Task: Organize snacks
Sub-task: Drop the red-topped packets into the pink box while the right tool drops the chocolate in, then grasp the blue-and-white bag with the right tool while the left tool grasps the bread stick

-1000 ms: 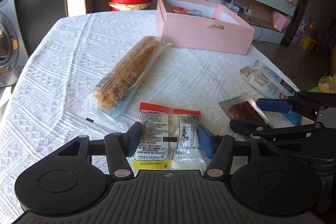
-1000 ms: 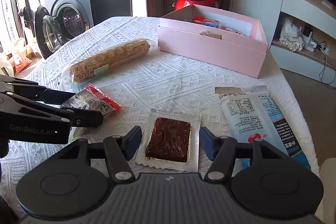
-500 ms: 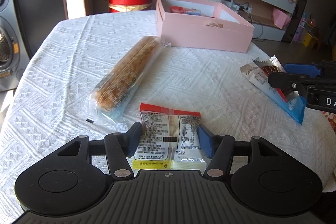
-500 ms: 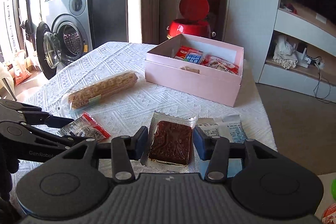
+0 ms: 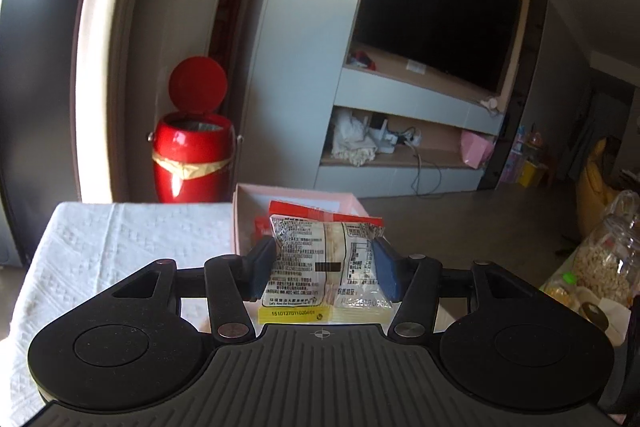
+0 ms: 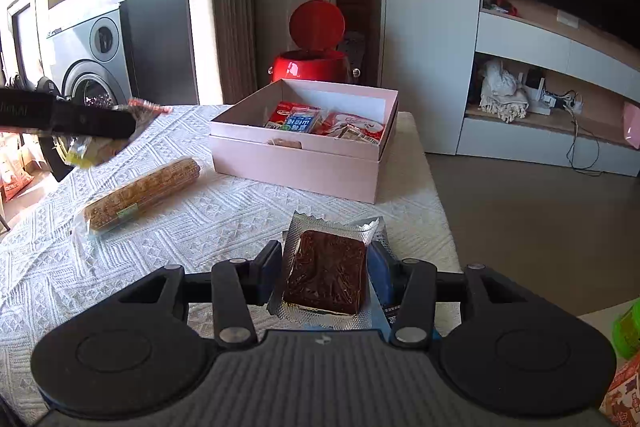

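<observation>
My left gripper (image 5: 326,273) is shut on a clear snack packet with a red top edge (image 5: 324,259) and holds it in the air in front of the open pink box (image 5: 240,223). In the right wrist view the left gripper (image 6: 120,125) shows at the left, above the table, with that packet (image 6: 100,143). My right gripper (image 6: 326,273) is shut on a silver packet with a dark brown bar (image 6: 326,273), lifted above the table short of the pink box (image 6: 296,163), which holds several snack packets.
A long wrapped cracker roll (image 6: 140,193) lies on the white tablecloth (image 6: 224,211) left of the box. A blue-white packet (image 6: 390,315) lies under my right gripper. A red bin (image 6: 310,61) stands behind the table. The table's right edge drops to the floor.
Both grippers have risen off the table with their packets. The left gripper has lifted and moved toward the pink box. The right gripper has lifted higher with the brown bar.
</observation>
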